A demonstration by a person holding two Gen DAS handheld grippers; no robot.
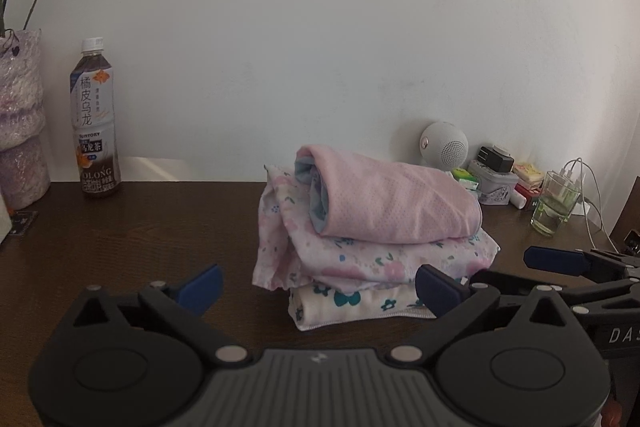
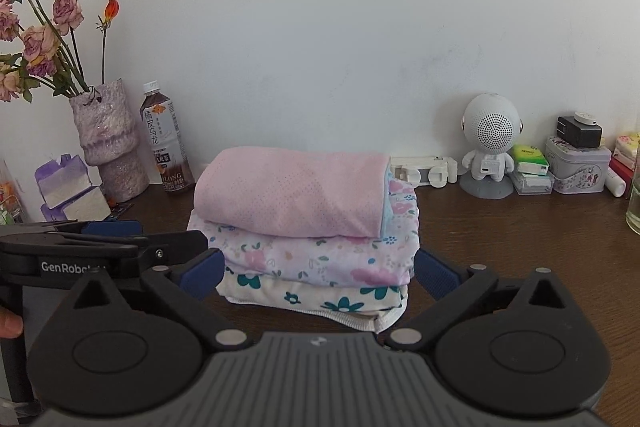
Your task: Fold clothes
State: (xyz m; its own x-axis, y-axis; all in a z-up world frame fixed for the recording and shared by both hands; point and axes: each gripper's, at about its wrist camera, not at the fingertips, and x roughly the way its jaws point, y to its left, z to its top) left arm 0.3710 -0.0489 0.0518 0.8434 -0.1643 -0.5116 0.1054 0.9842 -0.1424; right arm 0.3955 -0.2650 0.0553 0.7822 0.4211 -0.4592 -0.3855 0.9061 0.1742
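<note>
A stack of three folded clothes stands on the dark wooden table (image 1: 140,235). On top lies a pink dotted piece (image 1: 396,199) (image 2: 292,193), under it a white and pink floral piece (image 1: 360,259) (image 2: 312,255), at the bottom a cream piece with teal flowers (image 1: 352,303) (image 2: 320,301). My left gripper (image 1: 320,289) is open in front of the stack's left side, holding nothing. My right gripper (image 2: 318,273) is open too, its blue fingertips flanking the stack's lower layers without gripping. In the left wrist view the right gripper (image 1: 576,263) shows at the right edge.
Along the wall stand a tea bottle (image 1: 96,123), a pink vase with flowers (image 2: 108,143), a white robot-shaped speaker (image 2: 490,147), a tin with boxes (image 2: 576,163), and a glass with water (image 1: 556,203) beside charger cables. A purple box (image 2: 68,191) sits at far left.
</note>
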